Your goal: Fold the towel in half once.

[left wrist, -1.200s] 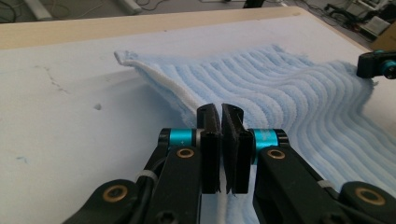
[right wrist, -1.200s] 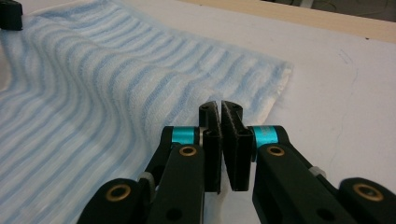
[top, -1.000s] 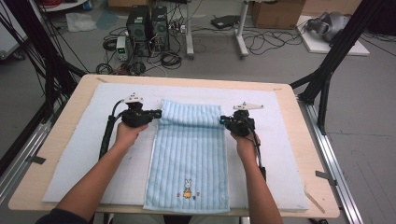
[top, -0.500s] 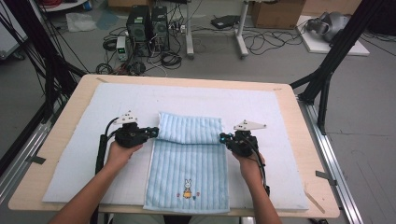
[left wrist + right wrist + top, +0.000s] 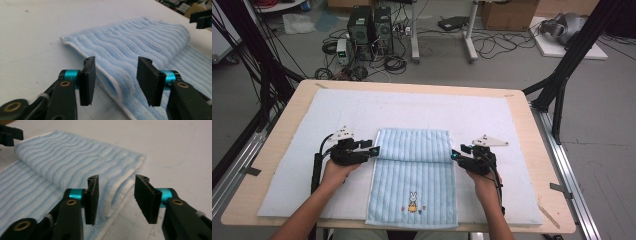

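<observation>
Now folded: blue striped towel (image 5: 413, 175), lying on the pale mat (image 5: 302, 130) at the near middle of the wooden table (image 5: 532, 130). Far third doubled toward the person, making a thick band (image 5: 413, 146) across the upper part; rabbit motif (image 5: 413, 202) on the near end left uncovered.

Left gripper (image 5: 371, 150): at the band's left end, jaws parted. Its own view shows the folded edge (image 5: 110, 85) lying loose between the pads, gripped by neither. Released.

Right gripper (image 5: 456, 156): at the band's right end, jaws likewise parted. Its own view shows the doubled corner (image 5: 117, 195) resting on the mat in the gap. Released.

Change from a second ago: the towel's far edge has been carried nearer the person, the band is wider, and less flat cloth shows below it. Both hands have drawn back toward the near side with it.

Judgement: first fold laid and let go. The cloth holds its shape unaided. A further fold seems likely, needing a fresh grip on the band's ends.

Surroundings: computer cases (image 5: 369, 22) and cables on the floor beyond the table.
</observation>
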